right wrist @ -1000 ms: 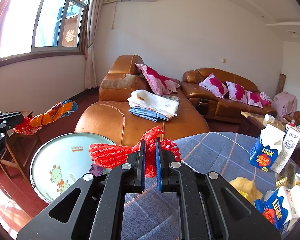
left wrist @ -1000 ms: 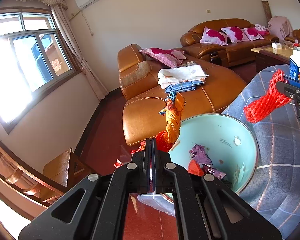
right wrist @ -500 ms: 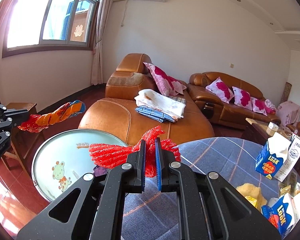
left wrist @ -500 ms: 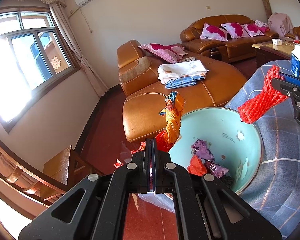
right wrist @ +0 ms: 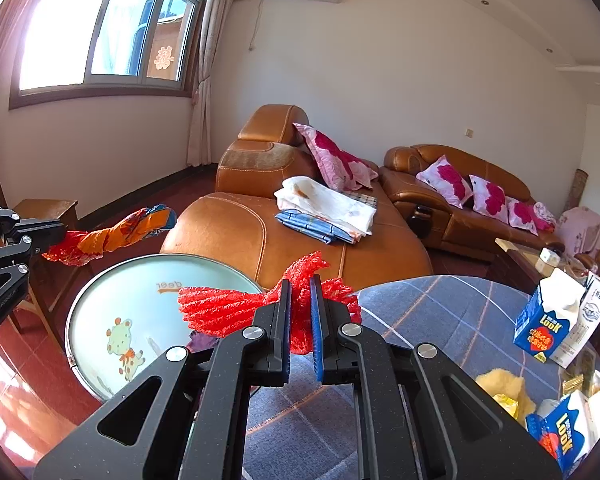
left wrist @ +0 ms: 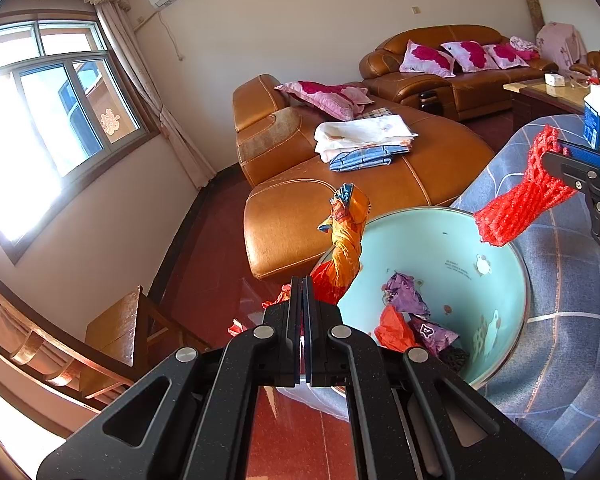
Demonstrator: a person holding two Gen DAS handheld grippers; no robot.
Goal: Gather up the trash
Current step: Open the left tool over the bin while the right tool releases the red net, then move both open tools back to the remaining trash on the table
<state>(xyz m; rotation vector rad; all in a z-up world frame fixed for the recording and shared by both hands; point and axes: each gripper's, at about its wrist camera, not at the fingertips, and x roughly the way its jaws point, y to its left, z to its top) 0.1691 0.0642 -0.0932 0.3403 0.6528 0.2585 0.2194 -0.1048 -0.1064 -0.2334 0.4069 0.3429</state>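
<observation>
My left gripper is shut on a twisted orange and red plastic wrapper, which sticks out over the near rim of a pale turquoise bin. Purple and orange scraps lie inside the bin. My right gripper is shut on a red foam net, whose loose end hangs over the bin. In the left wrist view the red net and right gripper sit at the bin's far right rim. In the right wrist view the left gripper holds the wrapper at far left.
A table with a blue-grey checked cloth stands right of the bin, bearing blue milk cartons, a yellow scrap and other packets. A brown leather sofa with folded cloths is behind. Wooden chair stands at left on the red floor.
The red net in my right gripper has shifted slightly toward the bin, its end now over the rim. The left gripper and its wrapper have stayed put.
</observation>
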